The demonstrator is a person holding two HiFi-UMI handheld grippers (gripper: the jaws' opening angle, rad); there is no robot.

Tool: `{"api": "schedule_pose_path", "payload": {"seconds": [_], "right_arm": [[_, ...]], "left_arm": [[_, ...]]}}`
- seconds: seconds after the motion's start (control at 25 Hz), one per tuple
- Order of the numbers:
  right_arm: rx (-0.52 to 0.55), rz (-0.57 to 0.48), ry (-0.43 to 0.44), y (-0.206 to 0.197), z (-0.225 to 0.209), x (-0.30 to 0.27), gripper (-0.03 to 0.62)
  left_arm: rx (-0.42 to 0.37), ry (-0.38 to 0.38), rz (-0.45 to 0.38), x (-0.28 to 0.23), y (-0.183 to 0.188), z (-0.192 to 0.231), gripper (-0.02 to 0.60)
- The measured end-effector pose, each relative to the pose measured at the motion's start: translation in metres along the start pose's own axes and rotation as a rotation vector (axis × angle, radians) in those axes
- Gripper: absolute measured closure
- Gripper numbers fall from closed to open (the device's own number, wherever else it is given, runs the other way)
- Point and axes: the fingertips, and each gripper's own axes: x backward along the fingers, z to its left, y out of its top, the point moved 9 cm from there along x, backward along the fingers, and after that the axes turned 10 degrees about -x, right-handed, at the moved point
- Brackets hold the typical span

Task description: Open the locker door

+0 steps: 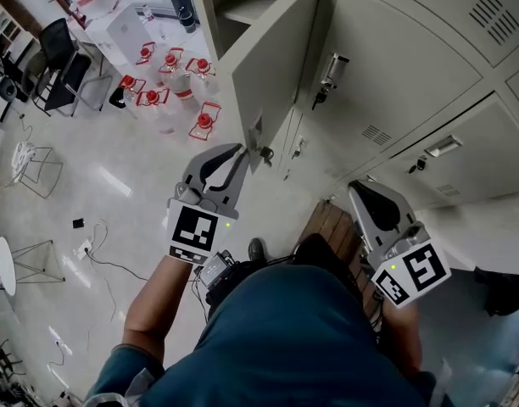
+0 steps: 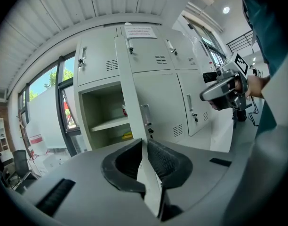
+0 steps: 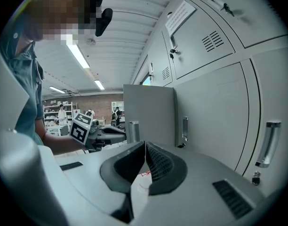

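Locker bank [image 1: 395,66] in pale grey stands ahead of both pairs of fingers, and one locker door [image 1: 272,66] already hangs well out from it, its free edge running straight down into the left gripper [image 2: 144,144]. That gripper's fingers are pinched on the thin edge of the door, just below the latch handle [image 2: 145,114], with the open compartment [image 2: 94,107] and its shelf [image 2: 108,124] to the left of the fingertips. The right gripper [image 3: 145,145] hangs off to the side with its fingers pressed together on nothing, aimed along the closed doors, well apart from the open one. The step in hand looks like the swing itself: the door is unlatched and about halfway round. To do it well, the left hand should follow the arc of the hinge rather than pull in a straight line, letting the wrist turn with the panel so the sheet metal does not twist out from between the pads. A thin edge gives little to bite on, so the grip wants firm, even pressure and a slow pull. The idle right gripper is best held clear of the door's path and of the neighbouring handles.
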Motion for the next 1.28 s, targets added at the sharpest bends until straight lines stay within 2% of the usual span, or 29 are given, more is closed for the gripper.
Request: {"api": "schedule_pose_path", "payload": {"seconds": [0.08, 0.12, 0.48, 0.64, 0.88, 1.28], "right_arm": [[0.000, -0.003, -0.001, 0.000, -0.002, -0.001, 0.557], [0.000, -0.005, -0.001, 0.000, -0.002, -0.002, 0.557], [0.008, -0.016, 0.011, 0.001, 0.009, -0.007, 0.557], [0.016, -0.028, 0.012, 0.005, 0.012, -0.008, 0.557], [0.023, -0.044, 0.023, 0.010, 0.015, -0.014, 0.557], [0.076, -0.055, 0.077, 0.029, 0.024, -0.031, 0.557]], "left_arm": [[-0.006, -0.013, -0.010, -0.001, 0.002, -0.004, 0.535], [-0.010, -0.020, -0.017, -0.002, 0.003, -0.005, 0.565], [-0.016, -0.084, -0.056, 0.005, 0.014, -0.015, 0.565], [0.019, -0.093, -0.073, 0.015, 0.017, -0.011, 0.565], [0.079, -0.072, -0.127, 0.034, 0.032, 0.003, 0.565], [0.097, -0.001, -0.160, 0.065, 0.053, 0.028, 0.565]]}}
